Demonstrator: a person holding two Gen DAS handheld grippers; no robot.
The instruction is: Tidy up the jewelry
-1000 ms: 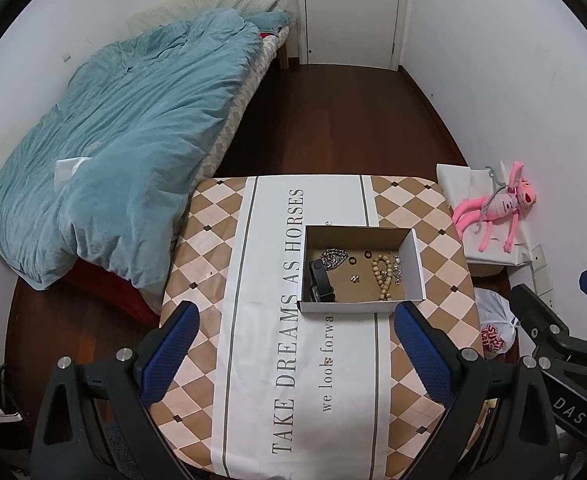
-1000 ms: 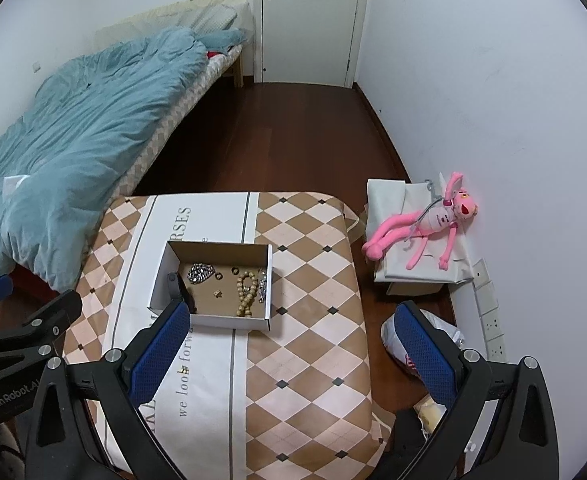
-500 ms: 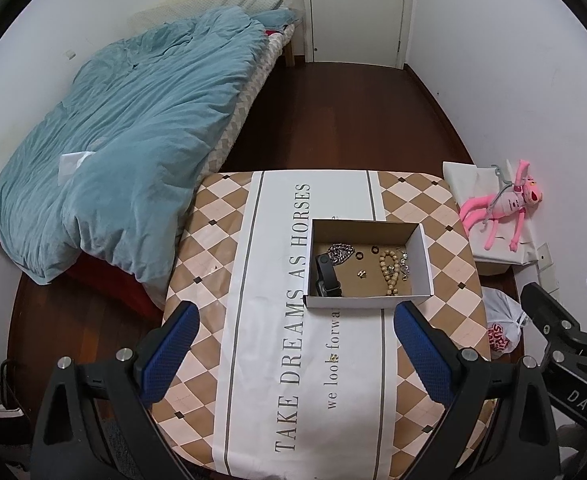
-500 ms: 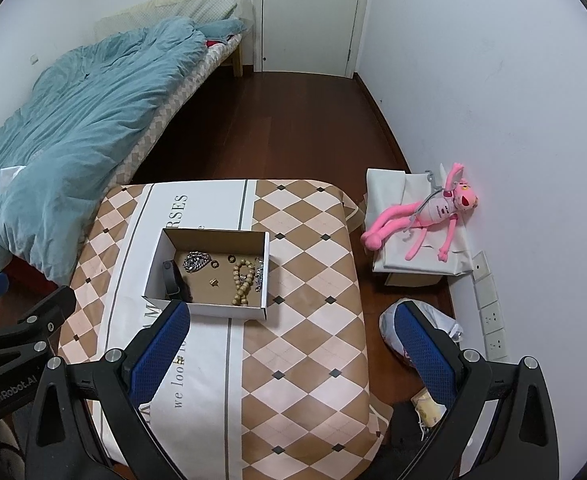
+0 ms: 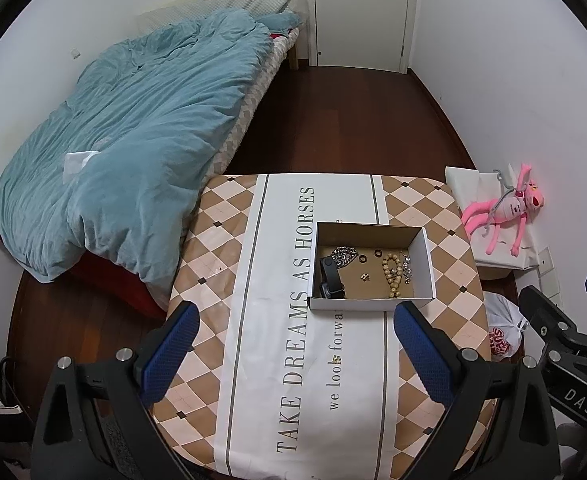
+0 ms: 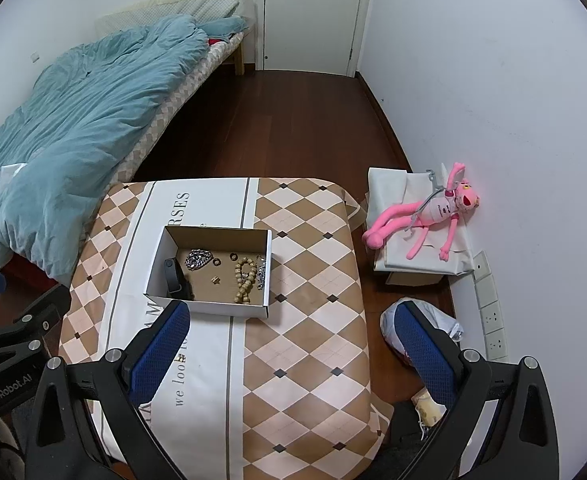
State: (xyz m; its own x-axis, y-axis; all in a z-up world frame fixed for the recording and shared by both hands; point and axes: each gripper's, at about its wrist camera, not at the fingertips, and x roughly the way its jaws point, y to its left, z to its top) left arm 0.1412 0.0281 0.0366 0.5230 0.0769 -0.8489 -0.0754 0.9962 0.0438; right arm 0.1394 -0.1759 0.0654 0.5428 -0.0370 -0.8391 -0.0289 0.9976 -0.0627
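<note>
My left gripper [image 5: 293,344] and right gripper [image 6: 289,344] gape wide, empty. The beads [image 5: 392,276], frame centre, look light, limp, slippery; I'd pinch mid-strand.

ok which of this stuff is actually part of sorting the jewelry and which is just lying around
Part of the job:
cardboard box
silver chain
black band
wooden bead bracelet
small gold piece
loose gold piece on the tablecloth

Just lying about:
pink plush toy
blue duvet
plastic bag
</note>
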